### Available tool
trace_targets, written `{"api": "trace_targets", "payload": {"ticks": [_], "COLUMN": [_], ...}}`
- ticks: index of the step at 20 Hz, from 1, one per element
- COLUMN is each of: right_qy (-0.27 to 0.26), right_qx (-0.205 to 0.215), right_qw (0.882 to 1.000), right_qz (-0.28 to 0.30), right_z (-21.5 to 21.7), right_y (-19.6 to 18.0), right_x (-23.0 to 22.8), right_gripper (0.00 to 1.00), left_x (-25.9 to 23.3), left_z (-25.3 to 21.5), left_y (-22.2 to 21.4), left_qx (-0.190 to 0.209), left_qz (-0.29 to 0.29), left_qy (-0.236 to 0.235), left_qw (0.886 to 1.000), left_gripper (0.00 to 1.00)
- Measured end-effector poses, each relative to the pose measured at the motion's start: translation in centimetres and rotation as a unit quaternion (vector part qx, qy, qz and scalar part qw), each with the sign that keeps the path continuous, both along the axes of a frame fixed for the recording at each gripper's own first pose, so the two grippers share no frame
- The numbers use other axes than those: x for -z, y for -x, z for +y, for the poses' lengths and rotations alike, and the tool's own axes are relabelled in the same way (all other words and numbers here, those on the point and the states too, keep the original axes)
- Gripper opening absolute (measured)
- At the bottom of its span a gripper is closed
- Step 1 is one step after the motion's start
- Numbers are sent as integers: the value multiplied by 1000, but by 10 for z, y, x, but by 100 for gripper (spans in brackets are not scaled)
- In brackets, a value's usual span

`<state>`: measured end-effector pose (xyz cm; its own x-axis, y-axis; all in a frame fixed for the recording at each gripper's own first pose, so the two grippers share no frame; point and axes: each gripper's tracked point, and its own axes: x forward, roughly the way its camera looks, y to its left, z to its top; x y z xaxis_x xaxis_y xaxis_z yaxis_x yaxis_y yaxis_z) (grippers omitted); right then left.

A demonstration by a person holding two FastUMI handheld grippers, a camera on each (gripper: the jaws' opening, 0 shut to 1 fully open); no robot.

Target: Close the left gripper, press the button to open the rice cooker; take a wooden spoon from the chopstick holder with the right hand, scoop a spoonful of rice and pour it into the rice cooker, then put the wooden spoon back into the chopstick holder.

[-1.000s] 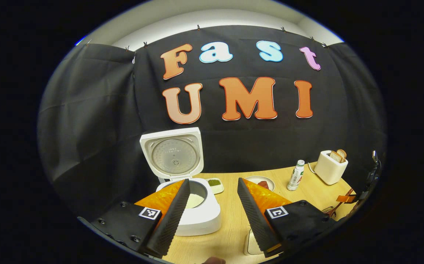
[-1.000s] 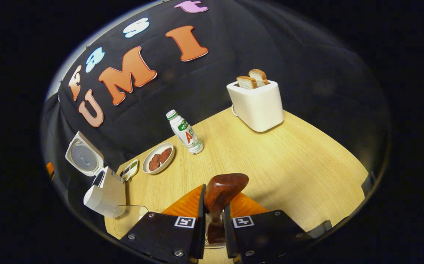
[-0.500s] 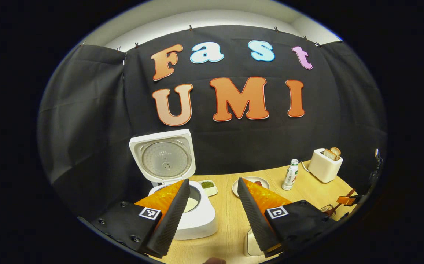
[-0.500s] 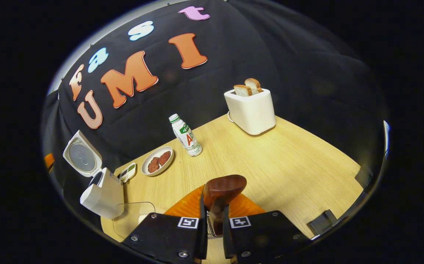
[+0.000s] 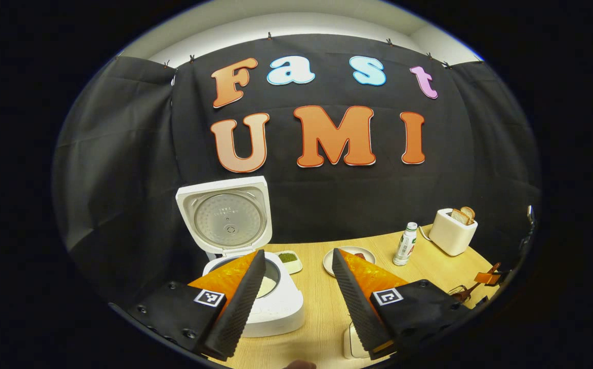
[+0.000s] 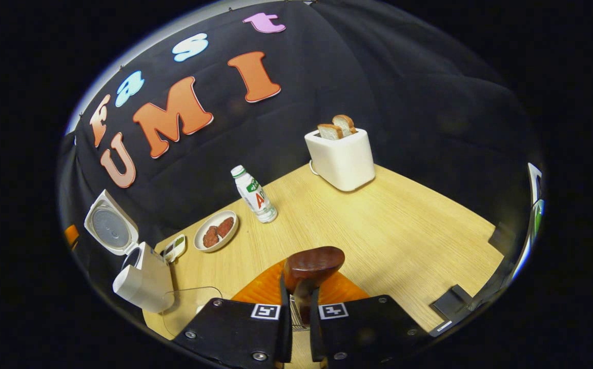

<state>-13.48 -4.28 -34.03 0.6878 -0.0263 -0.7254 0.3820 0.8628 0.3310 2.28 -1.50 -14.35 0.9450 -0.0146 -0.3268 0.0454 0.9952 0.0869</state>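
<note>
Since the earlier frame the right tongs are sitting lower, pinching the wooden spoon at bottom centre, probably for returning it. Left tongs are hanging wide open, empty, near the open rice cooker at lower left.

Light falls from overhead, even and fairly bright on the pale wooden tabletop, with a lit white strip of wall above the black cloth backdrop. Soft shadows only; small glare on the open white rice cooker's metal inner lid. Both views are sharp at centre, bending strongly and darkening toward the edges.
</note>
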Motion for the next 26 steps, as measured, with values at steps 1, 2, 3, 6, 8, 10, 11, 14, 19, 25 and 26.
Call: {"api": "trace_targets", "payload": {"ticks": [1,2,3,6,8,10,11,14,19,25,26], "right_qy": [5,12,18,47,49,42,36,31,62,142,160], "right_qx": [-2,-10,-17,-40,-62,-80,-90,-124,-179,-235,-242], "right_qw": [1000,1000,999,996,994,992,991,988,979,960,956], "right_qz": [-10,-17,-28,-58,-75,-86,-88,-85,-68,-47,-46], "right_z": [2,4,9,22,40,64,77,117,165,187,189], "right_y": [-5,-10,-15,-28,-31,-35,-35,-32,-24,-20,-22], "right_x": [-12,-22,-34,-69,-89,-103,-104,-99,-70,-26,-21], "right_gripper": [13,13,13,13,13,13,13,13,13,13,13], "left_x": [0,0,0,1,0,-6,-9,-12,-13,-5,-3], "left_z": [2,4,6,20,36,48,54,69,97,125,129], "left_y": [0,0,1,3,4,6,8,12,23,35,37], "left_qx": [1,1,0,-15,-32,-45,-50,-55,-66,-78,-81], "left_qz": [-2,-2,-4,-10,-17,-32,-39,-51,-63,-55,-52], "left_qy": [0,1,2,5,0,-5,-9,-16,-22,-25,-23], "left_qw": [1000,1000,1000,1000,999,998,998,997,996,995,995], "left_gripper": [90,90,90,90,94,96,97,99,99,98,98]}}
